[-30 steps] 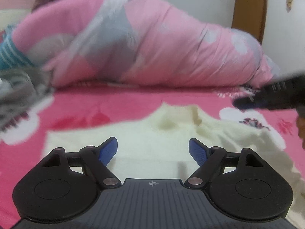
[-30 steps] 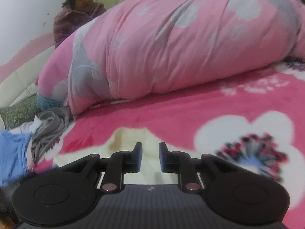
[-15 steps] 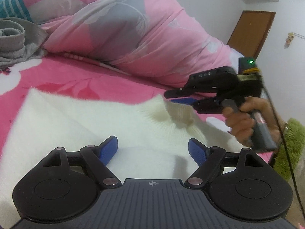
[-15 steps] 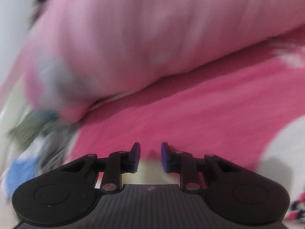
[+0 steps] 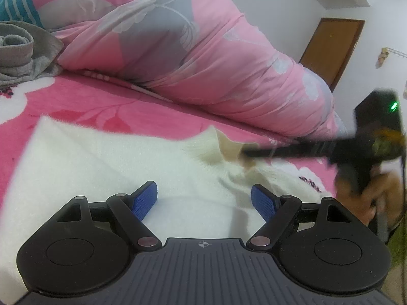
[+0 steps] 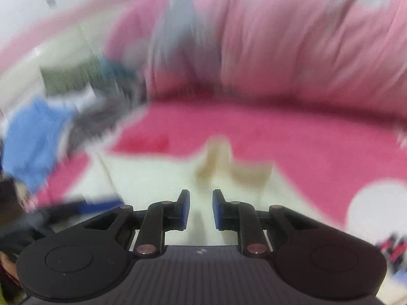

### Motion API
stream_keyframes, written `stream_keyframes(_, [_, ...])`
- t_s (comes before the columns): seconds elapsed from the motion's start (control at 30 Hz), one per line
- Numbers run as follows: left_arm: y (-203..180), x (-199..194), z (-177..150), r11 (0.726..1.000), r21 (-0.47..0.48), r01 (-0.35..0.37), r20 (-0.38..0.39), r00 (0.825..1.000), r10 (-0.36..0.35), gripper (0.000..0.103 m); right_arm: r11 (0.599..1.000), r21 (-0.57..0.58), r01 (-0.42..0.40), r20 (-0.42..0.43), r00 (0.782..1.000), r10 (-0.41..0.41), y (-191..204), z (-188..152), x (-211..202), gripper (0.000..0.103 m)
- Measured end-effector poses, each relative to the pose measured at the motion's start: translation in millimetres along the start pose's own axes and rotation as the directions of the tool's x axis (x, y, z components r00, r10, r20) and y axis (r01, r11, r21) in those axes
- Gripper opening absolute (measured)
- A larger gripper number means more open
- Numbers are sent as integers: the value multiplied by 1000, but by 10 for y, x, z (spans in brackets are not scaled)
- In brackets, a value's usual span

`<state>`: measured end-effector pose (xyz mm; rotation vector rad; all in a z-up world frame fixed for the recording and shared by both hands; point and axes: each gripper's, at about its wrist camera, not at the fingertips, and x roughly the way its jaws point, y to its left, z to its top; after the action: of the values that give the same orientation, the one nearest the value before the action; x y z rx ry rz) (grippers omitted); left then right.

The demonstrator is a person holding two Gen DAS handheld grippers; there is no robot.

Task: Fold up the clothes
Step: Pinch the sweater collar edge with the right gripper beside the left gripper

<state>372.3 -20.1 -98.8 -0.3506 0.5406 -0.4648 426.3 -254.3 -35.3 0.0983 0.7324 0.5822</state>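
A cream sweater (image 5: pixel 114 165) lies spread flat on the pink flowered bed cover (image 5: pixel 101 96), with its ribbed collar (image 5: pixel 211 145) toward the duvet. My left gripper (image 5: pixel 203 198) hovers low over the sweater's body, open wide with nothing between its blue pads. In the left wrist view my right gripper (image 5: pixel 248 153) comes in blurred from the right, its tip at the collar, with a person's hand (image 5: pixel 376 198) on its handle. The right wrist view is motion-blurred. There the right gripper (image 6: pixel 201 208) has a narrow gap between its pads, above the sweater (image 6: pixel 152 178) and just short of the collar (image 6: pixel 218 157).
A bulky pink and grey duvet (image 5: pixel 203 50) lies along the far side of the bed. Crumpled grey clothing (image 5: pixel 20 50) sits at the far left, and a blue garment (image 6: pixel 33 137) beside it. A brown door (image 5: pixel 330 48) stands behind on the right.
The left gripper has swung left and come lower over the sweater. The right gripper has moved in to the collar and is still moving fast. Neither gripper's opening has changed.
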Motion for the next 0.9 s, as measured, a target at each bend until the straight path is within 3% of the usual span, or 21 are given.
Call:
stream_keyframes(0.07, [3,2,0,1000,-1,1,1,1000,-1,82,998,54,42,62,997,-45,-110,156,-35,20])
stream_keyframes(0.17, [13,4,-7,1000,-3,4,4,1000,-4,82,969,217,119,9,992,-124,-409,362,258,20])
stream_keyframes(0.27, [26,4,-12,1000,-8,11,7,1000,-11,82,933,342,111,-104,991,-80,-626,426,733,20])
stream_keyframes(0.33, [31,4,-12,1000,-11,15,8,1000,-15,82,935,344,89,-160,986,-35,-615,407,940,20])
stream_keyframes(0.4, [35,3,-12,1000,-13,18,9,1000,-18,82,951,307,36,-170,985,17,-547,379,919,19])
stream_keyframes(0.47, [36,2,-11,1000,-14,21,10,1000,-21,82,960,276,-35,-179,980,87,-483,339,849,10])
stream_keyframes(0.77, [32,-9,-11,1000,-18,20,12,1000,-19,82,999,-14,-33,-173,985,31,-66,149,490,10])
stream_keyframes(0.9, [40,-7,-10,1000,-22,22,11,1000,-22,82,962,-270,44,-111,991,-76,204,-151,533,11])
